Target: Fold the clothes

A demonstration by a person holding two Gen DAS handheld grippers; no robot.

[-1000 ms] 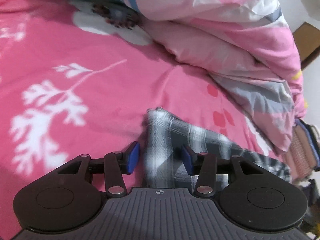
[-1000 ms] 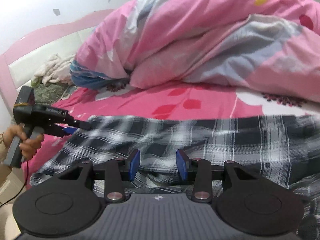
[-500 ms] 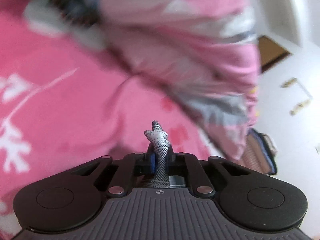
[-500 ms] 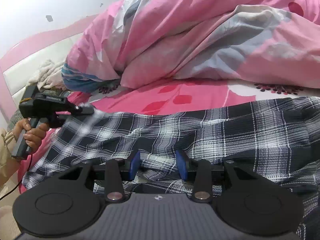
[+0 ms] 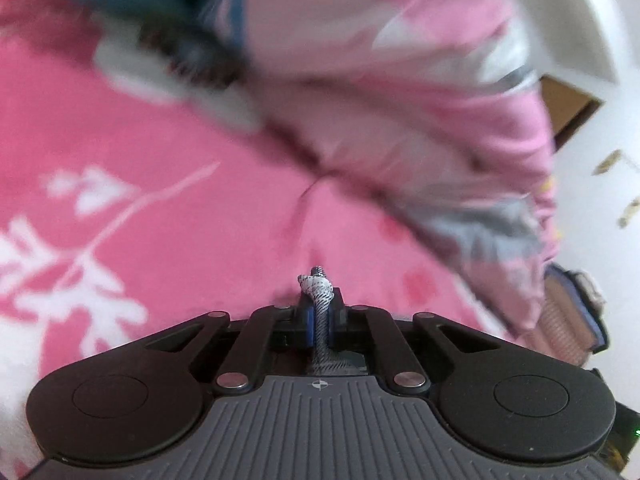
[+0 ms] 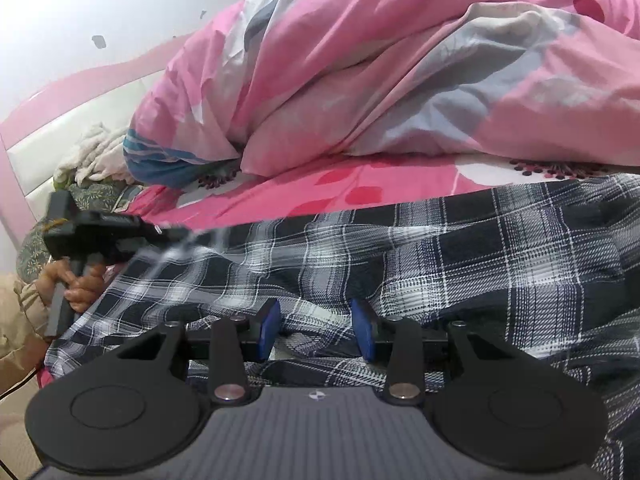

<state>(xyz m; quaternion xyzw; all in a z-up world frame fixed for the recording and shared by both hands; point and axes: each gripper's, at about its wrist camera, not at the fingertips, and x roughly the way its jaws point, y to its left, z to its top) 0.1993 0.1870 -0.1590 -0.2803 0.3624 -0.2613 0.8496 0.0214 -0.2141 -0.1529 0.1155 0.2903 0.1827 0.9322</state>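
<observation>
A dark blue and white plaid garment lies spread across the pink bed sheet. My left gripper is shut on a bunched corner of it; a twisted tip of plaid cloth sticks out past the blue pads. In the right wrist view that left gripper shows at the left, held by a hand, with the cloth edge drawn taut from it. My right gripper stands open low over the garment's near edge. Rumpled plaid lies under and between its pads, which do not press on it.
A big pink and grey duvet is heaped along the far side of the bed. A white cloth pile lies by the pink headboard. A stack of folded clothes and a wooden piece of furniture stand beyond the bed's right edge.
My left gripper has closed on the plaid corner and carries it bunched between the pads, tilting downward. The garment's left edge is pulled straighter. The right gripper has stayed open and hardly moved.
</observation>
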